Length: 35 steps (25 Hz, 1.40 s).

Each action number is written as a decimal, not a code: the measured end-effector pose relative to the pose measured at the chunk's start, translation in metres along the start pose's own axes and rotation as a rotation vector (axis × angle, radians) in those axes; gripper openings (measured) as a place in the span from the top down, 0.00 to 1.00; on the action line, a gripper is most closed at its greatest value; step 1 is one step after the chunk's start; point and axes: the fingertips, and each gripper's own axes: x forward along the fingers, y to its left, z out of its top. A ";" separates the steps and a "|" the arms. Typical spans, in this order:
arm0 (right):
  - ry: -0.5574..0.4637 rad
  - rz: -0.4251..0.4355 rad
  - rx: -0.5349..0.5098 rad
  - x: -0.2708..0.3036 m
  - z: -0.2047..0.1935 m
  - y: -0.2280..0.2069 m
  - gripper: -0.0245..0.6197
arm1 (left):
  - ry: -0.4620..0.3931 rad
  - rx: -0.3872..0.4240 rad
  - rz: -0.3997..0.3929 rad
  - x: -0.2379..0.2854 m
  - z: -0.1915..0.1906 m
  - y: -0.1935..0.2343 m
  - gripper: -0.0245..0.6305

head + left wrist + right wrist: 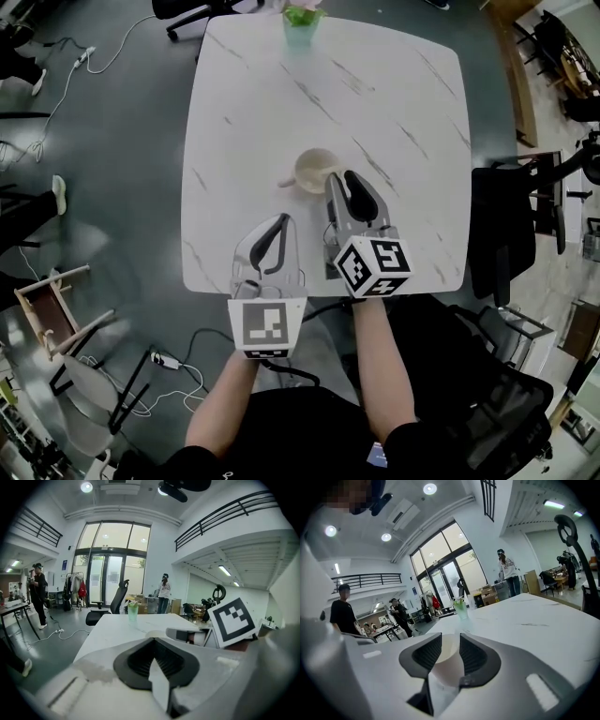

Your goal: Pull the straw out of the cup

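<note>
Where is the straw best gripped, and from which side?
Probably the straw at its free end, which pokes out over the cup's left rim. Come from the left, since the open right claw crowds the cup's right side.

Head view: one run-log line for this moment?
cup upright on table | likely straw juts at cup's left | right hand-held gripper open, cup seen between jaws, ungripped | left hand-held gripper shut, empty

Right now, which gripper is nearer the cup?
Right. The right gripper is right beside the cup, jaws open, and its own view shows the cup in the gap between them. The left gripper sits farther back toward the person, clear of the cup.
</note>
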 end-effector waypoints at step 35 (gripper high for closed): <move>-0.209 0.012 -0.178 -0.087 0.104 0.077 0.89 | -0.147 0.004 0.002 -0.077 0.070 0.011 0.96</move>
